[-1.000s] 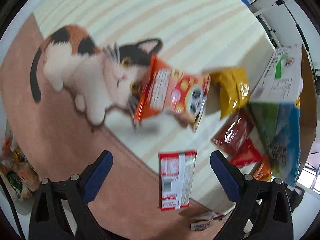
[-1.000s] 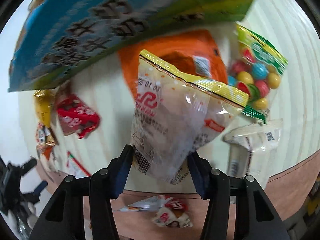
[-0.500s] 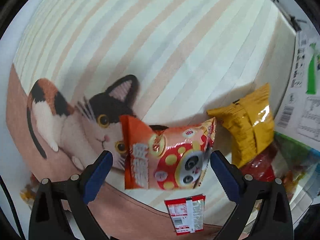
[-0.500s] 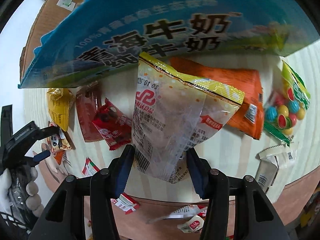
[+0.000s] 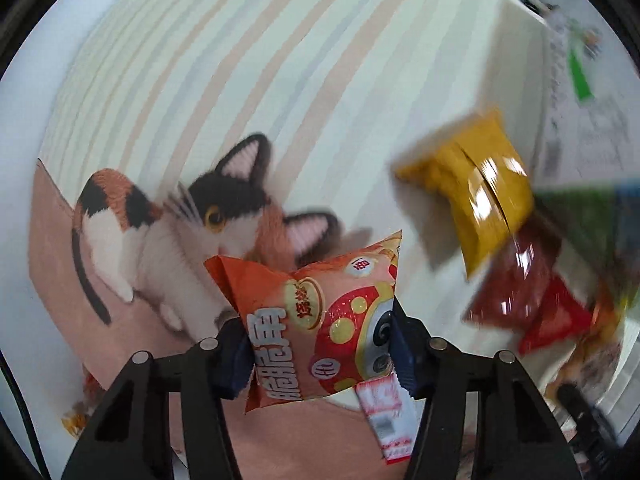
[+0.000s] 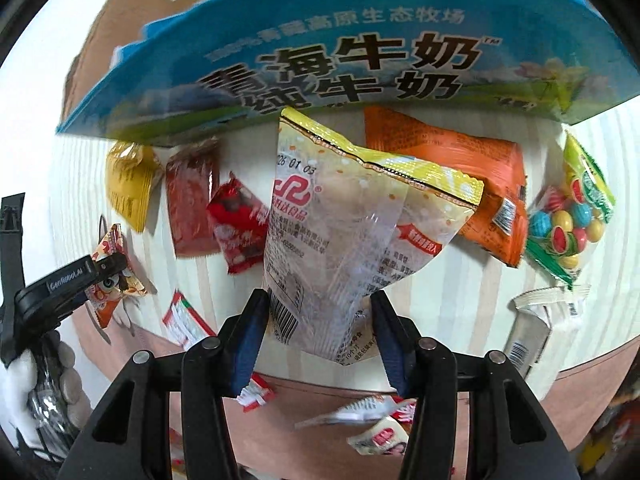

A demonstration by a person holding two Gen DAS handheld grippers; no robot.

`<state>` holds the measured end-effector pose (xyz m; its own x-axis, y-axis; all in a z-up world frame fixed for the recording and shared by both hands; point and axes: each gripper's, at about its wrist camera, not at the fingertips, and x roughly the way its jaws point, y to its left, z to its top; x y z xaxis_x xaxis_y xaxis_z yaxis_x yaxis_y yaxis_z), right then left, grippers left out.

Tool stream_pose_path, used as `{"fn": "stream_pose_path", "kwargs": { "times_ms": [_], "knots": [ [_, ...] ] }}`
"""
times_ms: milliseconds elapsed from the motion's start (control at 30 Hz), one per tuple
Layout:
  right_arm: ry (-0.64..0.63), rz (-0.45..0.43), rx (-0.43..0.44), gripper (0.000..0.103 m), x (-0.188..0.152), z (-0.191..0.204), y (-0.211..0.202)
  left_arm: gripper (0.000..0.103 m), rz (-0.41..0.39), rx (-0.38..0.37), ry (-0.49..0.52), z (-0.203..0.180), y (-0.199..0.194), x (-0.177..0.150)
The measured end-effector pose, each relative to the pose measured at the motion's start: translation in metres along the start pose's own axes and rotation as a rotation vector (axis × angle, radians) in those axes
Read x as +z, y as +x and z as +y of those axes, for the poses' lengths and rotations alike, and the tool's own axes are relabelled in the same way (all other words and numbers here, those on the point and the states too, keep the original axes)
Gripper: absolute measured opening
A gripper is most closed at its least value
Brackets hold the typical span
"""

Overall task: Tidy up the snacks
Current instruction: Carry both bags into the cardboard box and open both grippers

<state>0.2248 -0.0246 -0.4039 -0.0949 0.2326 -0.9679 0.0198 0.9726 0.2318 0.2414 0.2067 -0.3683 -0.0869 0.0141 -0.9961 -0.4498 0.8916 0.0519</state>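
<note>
Both grippers are clamped on snack bags. Left gripper grasps an orange-red puffed snack bag with a round-eyed cartoon face, its blue pads pressed into the bag's two sides; in the right wrist view the same gripper shows at far left holding that bag, with a white-gloved hand below it. Right gripper pinches a translucent white bag with a yellow top seal by its lower end, the bag standing up ahead of the fingers.

Above and beyond the right gripper looms a blue milk carton box printed with large Chinese characters, its lower edge hanging over the bag's top. Under everything lies a striped tablecloth with a calico cat print, the cat just behind the left gripper's bag.

Ahead-right of the right gripper sits an orange chip bag, then a clear bag of coloured candy balls at far right, and a white wrapper beneath it. Ahead-left lie a yellow packet, a dark red packet and a bright red packet, side by side. Small red-and-white sachets lie near the fingers.
</note>
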Motion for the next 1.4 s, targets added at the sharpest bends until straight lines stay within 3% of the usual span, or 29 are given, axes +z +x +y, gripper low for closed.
{"fn": "stream_pose_path", "kwargs": {
  "times_ms": [133, 400, 633, 800, 1000, 1167, 1400],
  "knots": [
    [-0.061, -0.027, -0.021, 0.054, -0.016, 0.000, -0.016, 0.054, -0.018, -0.012, 0.051, -0.011, -0.014, -0.036],
    [-0.148, -0.092, -0.037, 0.054, -0.044, -0.004, -0.060, 0.054, -0.097, -0.128, 0.166, -0.046, -0.073, -0.095],
    [-0.141, -0.144, 0.030, 0.054, -0.047, -0.019, -0.125, 0.054, -0.188, -0.243, 0.239, -0.075, -0.144, -0.111],
    [-0.125, -0.201, 0.054, 0.054, -0.011, -0.031, -0.172, 0.054, -0.219, -0.280, 0.300, -0.113, -0.186, -0.073],
    [-0.132, -0.237, -0.035, 0.054, 0.077, -0.044, -0.210, 0.054, -0.214, -0.224, 0.374, -0.175, -0.194, -0.003],
    [-0.158, -0.195, -0.138, 0.054, 0.147, -0.051, -0.206, 0.054, -0.182, -0.139, 0.420, -0.219, -0.178, 0.056],
    [-0.156, -0.111, -0.220, 0.054, 0.219, -0.070, -0.174, 0.054, -0.105, -0.070, 0.415, -0.244, -0.139, 0.118]
  ]
}}
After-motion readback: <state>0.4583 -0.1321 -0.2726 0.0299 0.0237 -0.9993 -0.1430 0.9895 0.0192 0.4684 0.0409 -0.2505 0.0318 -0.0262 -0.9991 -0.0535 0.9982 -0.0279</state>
